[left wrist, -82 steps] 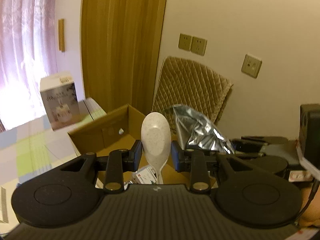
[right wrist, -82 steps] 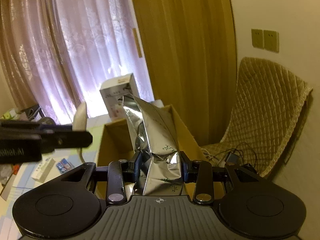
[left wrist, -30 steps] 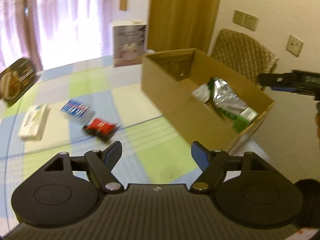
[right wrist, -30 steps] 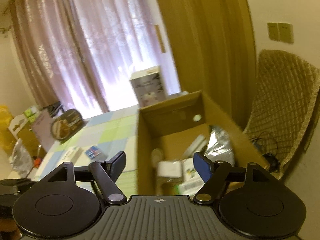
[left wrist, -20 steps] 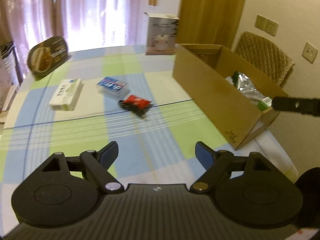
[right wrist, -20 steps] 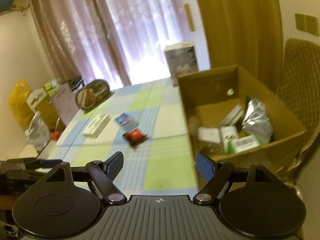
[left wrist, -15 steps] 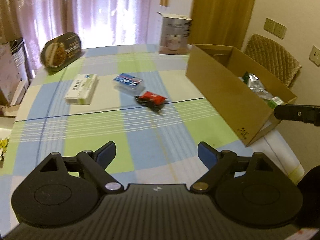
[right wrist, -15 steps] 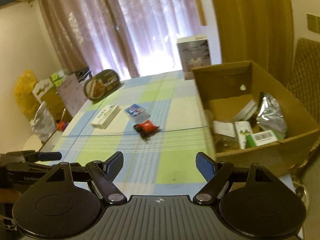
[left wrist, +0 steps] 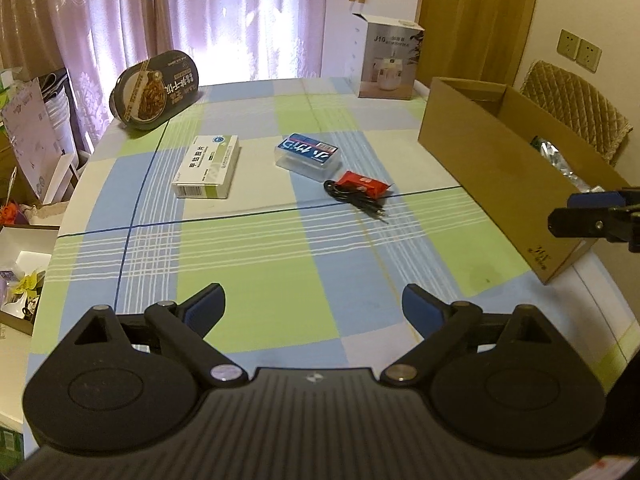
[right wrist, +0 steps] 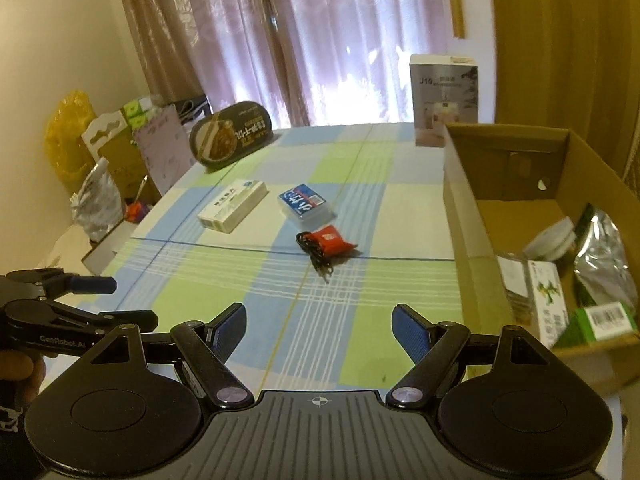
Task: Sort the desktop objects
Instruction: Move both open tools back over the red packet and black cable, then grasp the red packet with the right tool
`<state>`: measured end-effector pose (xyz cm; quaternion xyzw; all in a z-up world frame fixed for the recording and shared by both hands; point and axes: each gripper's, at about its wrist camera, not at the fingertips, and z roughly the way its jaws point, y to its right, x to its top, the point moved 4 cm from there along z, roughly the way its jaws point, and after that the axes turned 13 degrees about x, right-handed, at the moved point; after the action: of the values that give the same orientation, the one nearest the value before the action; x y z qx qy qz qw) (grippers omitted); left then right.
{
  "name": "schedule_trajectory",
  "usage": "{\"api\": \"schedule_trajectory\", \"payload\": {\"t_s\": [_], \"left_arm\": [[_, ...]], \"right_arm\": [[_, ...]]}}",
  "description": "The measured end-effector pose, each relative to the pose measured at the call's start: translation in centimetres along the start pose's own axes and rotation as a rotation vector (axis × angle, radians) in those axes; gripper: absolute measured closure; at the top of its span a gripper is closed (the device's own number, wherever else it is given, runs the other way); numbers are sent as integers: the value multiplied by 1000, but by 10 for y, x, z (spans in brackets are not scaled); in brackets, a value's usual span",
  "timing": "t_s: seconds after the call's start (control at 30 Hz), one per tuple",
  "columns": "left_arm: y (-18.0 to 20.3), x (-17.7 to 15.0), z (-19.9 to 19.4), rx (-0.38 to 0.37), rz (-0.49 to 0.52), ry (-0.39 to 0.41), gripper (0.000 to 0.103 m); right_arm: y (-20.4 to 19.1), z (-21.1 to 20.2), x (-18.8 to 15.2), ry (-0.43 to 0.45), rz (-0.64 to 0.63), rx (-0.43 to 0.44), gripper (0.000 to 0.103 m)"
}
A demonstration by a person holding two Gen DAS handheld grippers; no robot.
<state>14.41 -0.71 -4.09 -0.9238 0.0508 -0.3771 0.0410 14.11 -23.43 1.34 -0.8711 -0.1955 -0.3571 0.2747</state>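
Observation:
On the checked tablecloth lie a white medicine box [left wrist: 208, 166] [right wrist: 234, 206], a clear case with a blue label [left wrist: 307, 155] [right wrist: 306, 205], and a red packet [left wrist: 362, 189] [right wrist: 334, 242] beside a coiled black cable [left wrist: 354, 198] [right wrist: 314, 251]. The cardboard box [left wrist: 480, 160] [right wrist: 464, 208] at the right holds a silver foil bag [right wrist: 606, 254], a white spoon and small boxes. My left gripper [left wrist: 314, 306] is open and empty above the near cloth. My right gripper [right wrist: 318, 326] is open and empty too, its tip showing beside the box in the left wrist view.
An oval instant-noodle tub [left wrist: 154, 90] [right wrist: 232, 140] leans at the far left of the table. A tall white appliance carton [left wrist: 386, 62] [right wrist: 442, 100] stands at the back. Bags and cartons crowd the floor left of the table. A quilted chair [left wrist: 576, 112] stands behind the cardboard box.
Both grippers let go of the spoon and the foil bag into the cardboard box, opened, and pulled back toward the near edge, so the whole table now shows.

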Motion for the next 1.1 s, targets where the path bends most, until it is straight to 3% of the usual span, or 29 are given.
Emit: {"api": "schedule_trajectory", "payload": {"t_s": [0.57, 0.9, 1.1], "left_arm": [[-7, 43, 100, -7, 48, -1, 10], [-10, 54, 145, -15, 26, 8, 10], [-7, 49, 153, -36, 30, -4, 10]], "right_arm": [[49, 128, 34, -115, -110, -23, 27], [69, 189, 53, -149, -158, -21, 50], [74, 217, 57, -186, -199, -20, 56]]}}
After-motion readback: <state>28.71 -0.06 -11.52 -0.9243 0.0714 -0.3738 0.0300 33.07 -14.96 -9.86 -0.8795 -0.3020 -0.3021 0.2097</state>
